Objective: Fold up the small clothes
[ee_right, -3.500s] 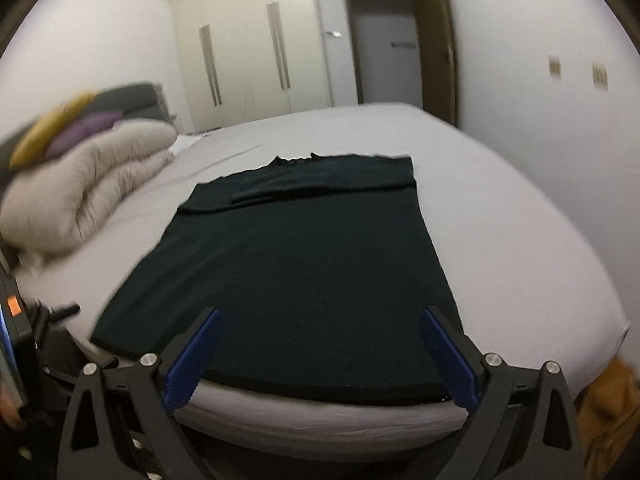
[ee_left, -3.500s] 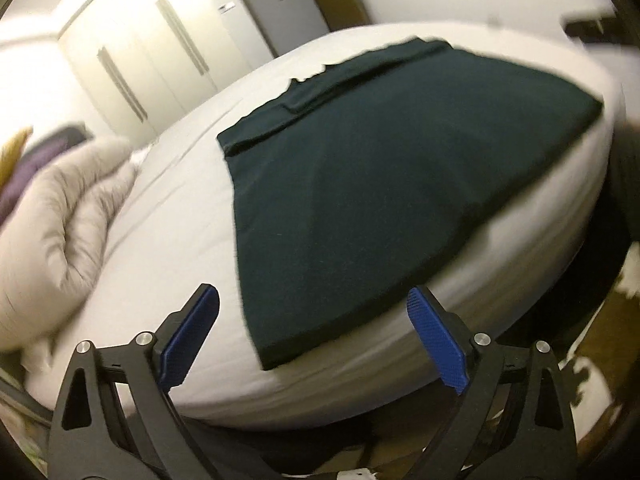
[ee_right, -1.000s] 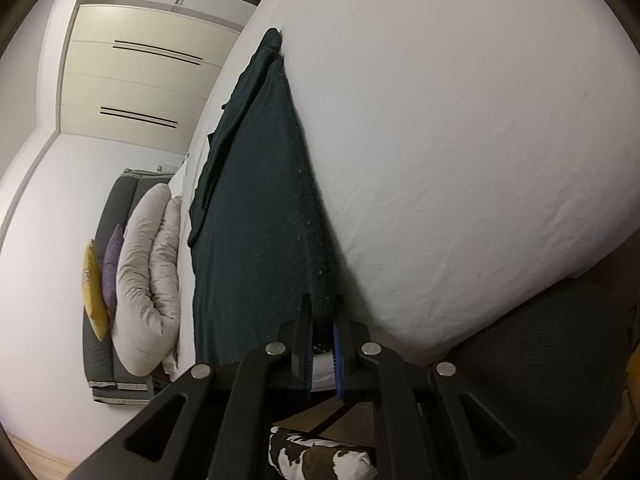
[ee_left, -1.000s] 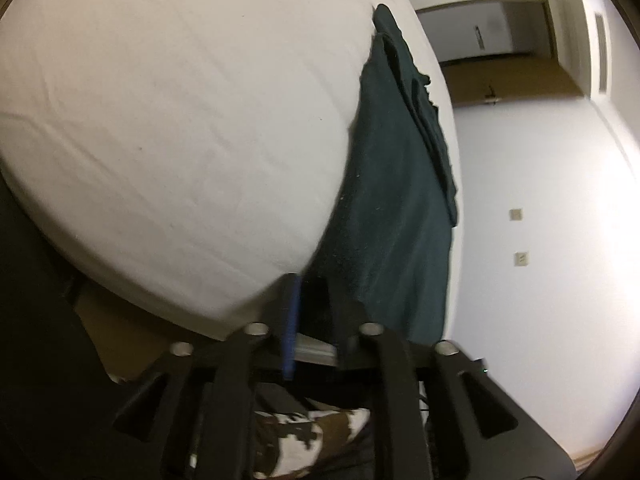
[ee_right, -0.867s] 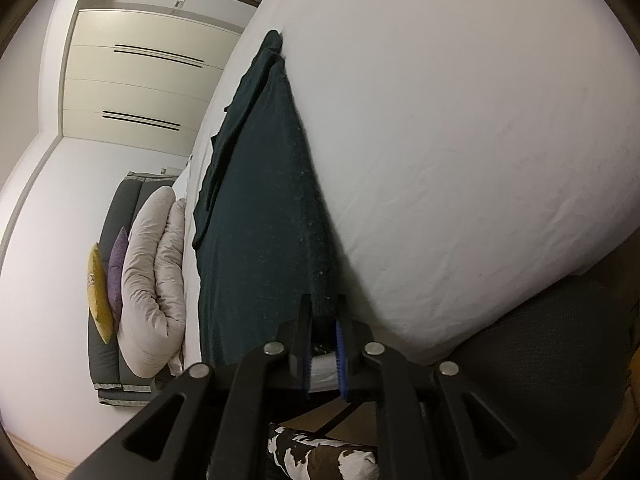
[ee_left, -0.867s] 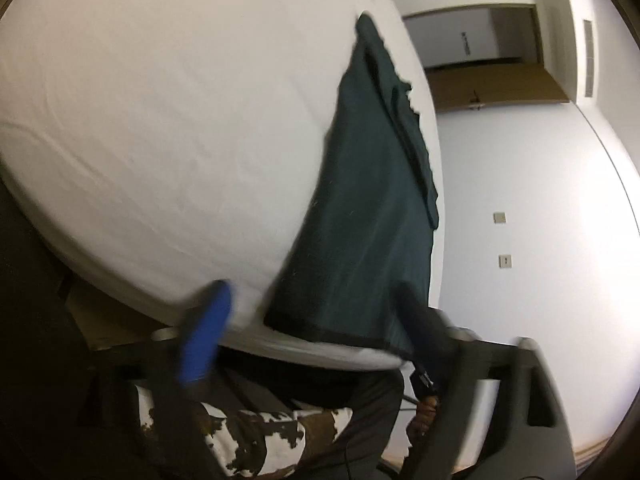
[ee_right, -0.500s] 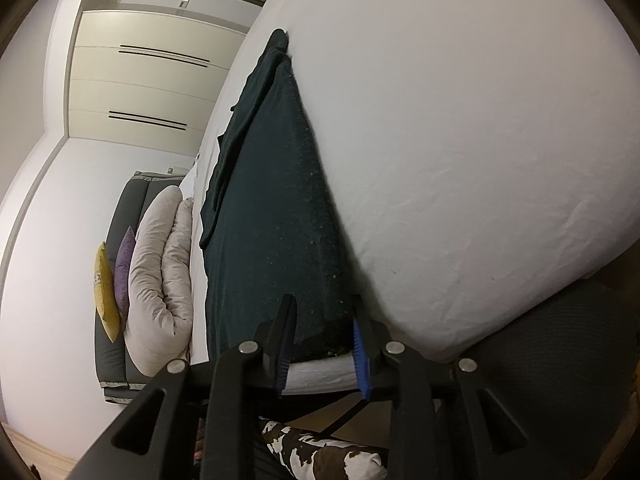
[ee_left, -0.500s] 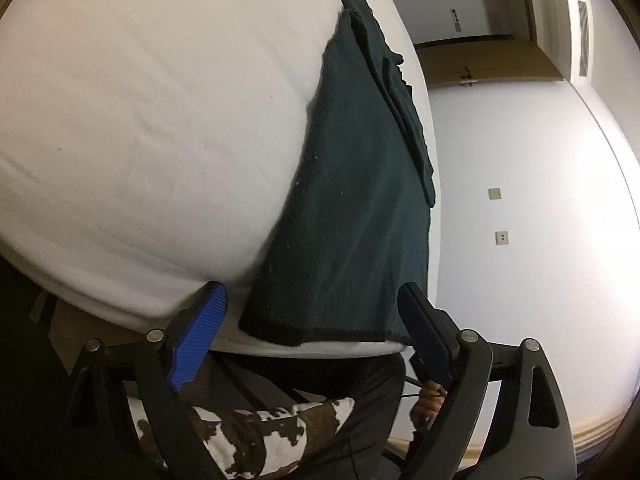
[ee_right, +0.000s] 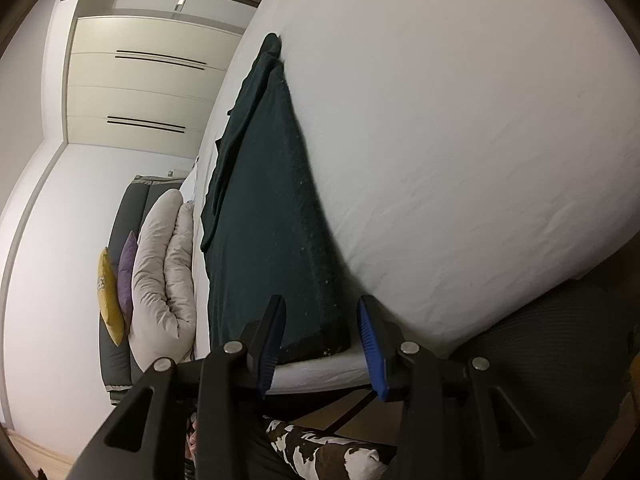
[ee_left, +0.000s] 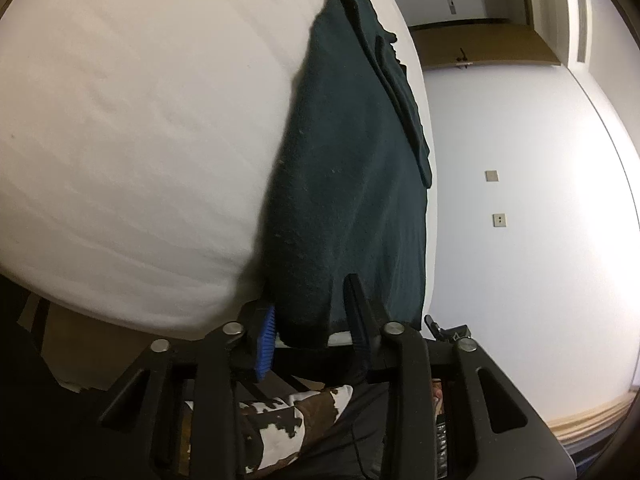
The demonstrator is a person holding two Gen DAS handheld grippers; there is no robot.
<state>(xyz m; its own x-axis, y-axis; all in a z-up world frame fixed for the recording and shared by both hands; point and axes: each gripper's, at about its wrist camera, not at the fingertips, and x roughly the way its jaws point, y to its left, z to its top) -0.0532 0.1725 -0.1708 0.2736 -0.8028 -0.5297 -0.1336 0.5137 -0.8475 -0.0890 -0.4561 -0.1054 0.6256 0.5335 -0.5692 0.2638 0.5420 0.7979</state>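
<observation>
A dark green garment [ee_left: 352, 180] lies flat on the white bed [ee_left: 140, 120], its hem at the near edge. My left gripper [ee_left: 310, 300] is rolled on its side at one hem corner. Its jaws are closing, with the corner between them and a sliver of sheet still showing beside the dark finger. In the right wrist view the garment [ee_right: 272, 220] reaches the bed's [ee_right: 460, 140] edge. My right gripper [ee_right: 320, 312] is at the other hem corner. Its jaws are opening, and the blue pads [ee_right: 370, 336] stand just off the cloth.
A rolled beige duvet [ee_right: 160, 272] with a yellow pillow [ee_right: 106, 296] and a purple pillow [ee_right: 126, 272] lies at the bed's head. A cream wardrobe [ee_right: 140, 88] and a wooden door [ee_left: 472, 48] stand beyond. Cow-patterned fabric [ee_left: 288, 428] sits below the grippers.
The left jaws sprang wide off the hem corner, shifted slightly along the hem, and have narrowed around it again. The right jaws, shut on the other corner a second ago, have parted.
</observation>
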